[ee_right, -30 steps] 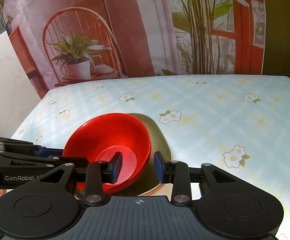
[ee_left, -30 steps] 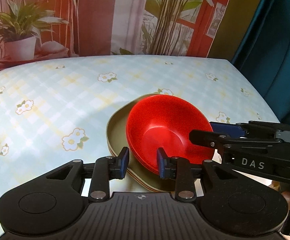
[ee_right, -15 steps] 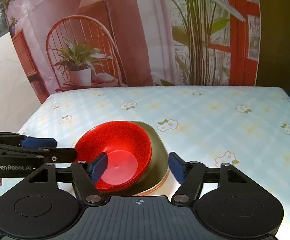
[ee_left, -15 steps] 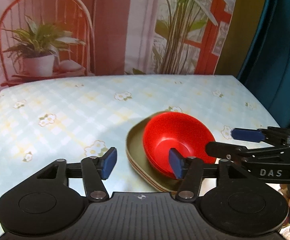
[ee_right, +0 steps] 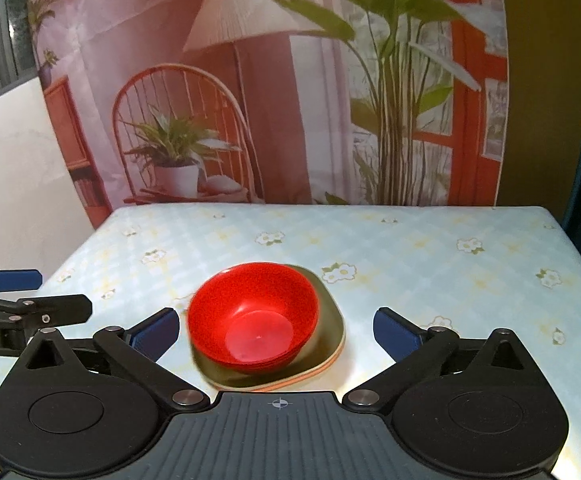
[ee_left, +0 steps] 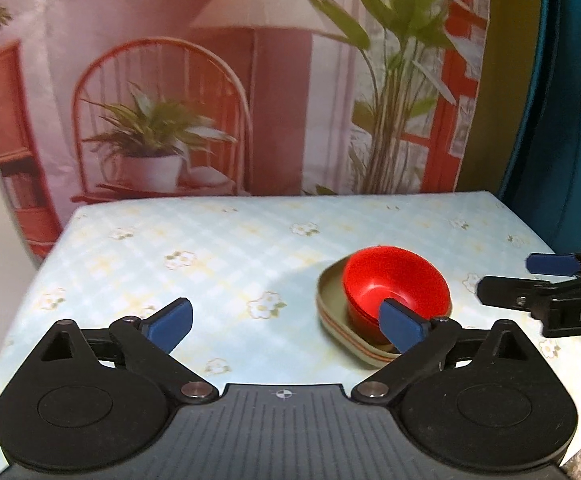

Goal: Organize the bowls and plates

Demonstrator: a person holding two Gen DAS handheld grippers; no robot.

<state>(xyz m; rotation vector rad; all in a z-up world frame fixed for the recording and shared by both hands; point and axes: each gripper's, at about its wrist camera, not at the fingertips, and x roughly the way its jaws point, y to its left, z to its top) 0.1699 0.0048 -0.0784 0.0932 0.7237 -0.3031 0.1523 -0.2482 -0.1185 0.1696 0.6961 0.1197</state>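
The stack of glossy red round plastic bowls [ee_right: 252,320] sits nested inside the stack of olive-green rounded-square plates with an orange edge line [ee_right: 332,322]. Both stacks rest on the worktop [ee_right: 430,280], which is covered by a pale blue checked cloth printed with small white flowers. In the right wrist view the stack lies near the front edge of the worktop, roughly centred between the two blue pads. In the left wrist view the bowls [ee_left: 396,288] and plates [ee_left: 330,308] appear to the right of centre.

Left claw [ee_left: 286,322]: released. Its jaws are opening and stand wide apart; nothing lies between them. In this view its right blue pad [ee_left: 400,326] overlaps the near rim of the bowl stack, but it appears to stand nearer the camera than the bowls and not to touch them.

Right claw [ee_right: 276,332]: released. Its jaws are opening and stand wide apart. The bowl and plate stack shows in the gap between the pads, but neither pad presses on it; both are clear of the rims.

Each claw is visible at the side edge of the other's view, with blue-tipped black fingers spread. Behind the worktop hangs a printed backdrop [ee_right: 290,100] showing a chair, potted plants and a lamp.
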